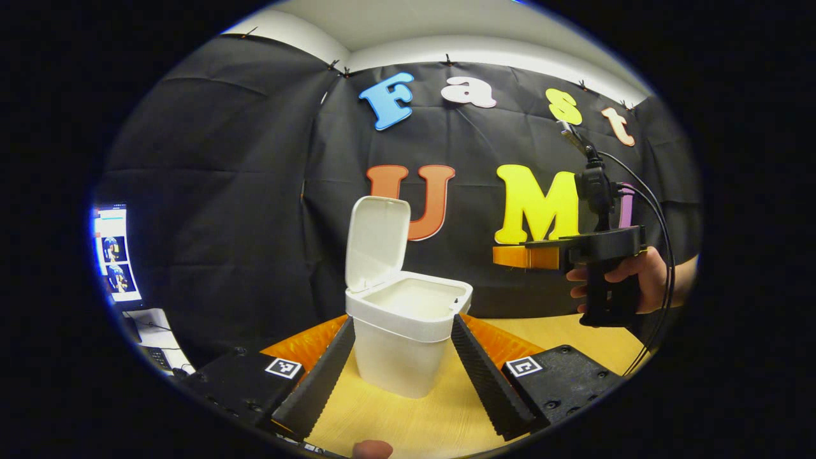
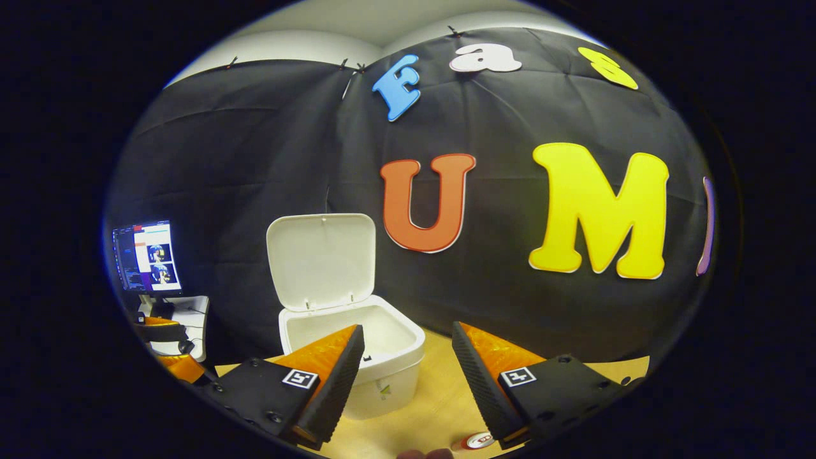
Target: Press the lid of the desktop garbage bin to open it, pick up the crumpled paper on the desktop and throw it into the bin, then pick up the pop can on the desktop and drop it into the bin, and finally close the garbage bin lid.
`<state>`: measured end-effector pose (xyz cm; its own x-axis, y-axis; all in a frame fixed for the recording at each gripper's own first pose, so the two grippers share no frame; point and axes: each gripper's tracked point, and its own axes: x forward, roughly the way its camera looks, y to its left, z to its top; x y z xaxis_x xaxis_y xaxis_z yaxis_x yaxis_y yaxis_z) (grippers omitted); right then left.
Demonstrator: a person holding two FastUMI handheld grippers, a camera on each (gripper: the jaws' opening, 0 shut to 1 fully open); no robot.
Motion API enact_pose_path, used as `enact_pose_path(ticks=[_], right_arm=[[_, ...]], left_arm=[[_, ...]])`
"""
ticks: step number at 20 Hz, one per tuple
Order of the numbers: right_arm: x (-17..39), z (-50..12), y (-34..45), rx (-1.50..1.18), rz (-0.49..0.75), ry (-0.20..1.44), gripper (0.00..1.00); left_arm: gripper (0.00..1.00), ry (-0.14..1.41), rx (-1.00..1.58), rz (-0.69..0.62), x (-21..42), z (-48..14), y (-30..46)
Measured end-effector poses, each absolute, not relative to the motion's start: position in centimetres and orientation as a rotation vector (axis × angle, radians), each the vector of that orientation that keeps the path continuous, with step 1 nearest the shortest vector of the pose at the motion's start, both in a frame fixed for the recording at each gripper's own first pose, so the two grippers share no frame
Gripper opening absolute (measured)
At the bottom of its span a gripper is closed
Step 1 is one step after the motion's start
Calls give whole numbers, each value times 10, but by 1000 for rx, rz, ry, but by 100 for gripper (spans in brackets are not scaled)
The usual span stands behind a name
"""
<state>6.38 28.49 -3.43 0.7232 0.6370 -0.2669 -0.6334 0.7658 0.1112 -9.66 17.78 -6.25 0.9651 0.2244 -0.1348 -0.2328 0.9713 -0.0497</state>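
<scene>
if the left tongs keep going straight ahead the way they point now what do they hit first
Most likely the white bin: it stands on the wooden table dead ahead between the open left tongs, lid up. Its front wall would be met first, though depth is hard to judge.

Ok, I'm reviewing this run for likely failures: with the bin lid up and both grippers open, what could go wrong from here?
Two risks stand out. The left gripper has a finger on either side of the white bin, so a careless move could nudge or tip the light bin. The lid stands upright at the back; a knock from the right gripper, close to the bin's rim, might drop it shut early. A small red and white object lies partly hidden beneath that gripper.
</scene>
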Motion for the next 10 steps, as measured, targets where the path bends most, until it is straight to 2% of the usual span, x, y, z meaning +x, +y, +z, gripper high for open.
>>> enact_pose_path(ticks=[10], right_arm=[[41,-58,82,-49,404,319,88]], left_arm=[[99,165,-46,-49,-59,-107,49]])
